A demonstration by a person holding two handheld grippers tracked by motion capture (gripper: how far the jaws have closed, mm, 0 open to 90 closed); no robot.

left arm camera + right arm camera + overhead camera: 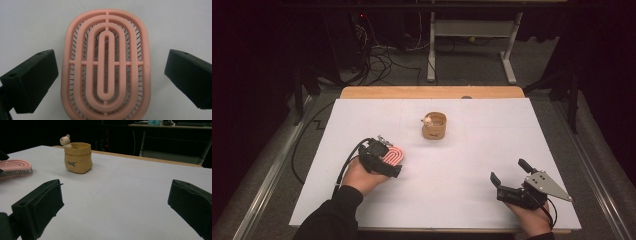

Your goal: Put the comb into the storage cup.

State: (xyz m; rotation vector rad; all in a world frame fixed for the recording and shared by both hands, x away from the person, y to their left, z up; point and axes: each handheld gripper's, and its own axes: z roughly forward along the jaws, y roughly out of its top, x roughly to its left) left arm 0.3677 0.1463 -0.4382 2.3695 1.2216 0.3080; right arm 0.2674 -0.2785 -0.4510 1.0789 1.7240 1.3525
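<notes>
The left hand-held gripper (387, 159) is hovering directly over the pink brush (106, 65) lying flat on the white counter (452, 200), its jaws standing apart on either side and not touching it. The grasp step seems to be under way, calling for lowering and closing across the brush's width. The right hand-held gripper (508, 176) is waiting with jaws spread, well apart from the tan pouch (78, 158).

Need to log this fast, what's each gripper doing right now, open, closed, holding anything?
Left gripper: open, jaws either side of the pink brush, not clamped.
Right gripper: open, holding nothing, over the white table.
</notes>
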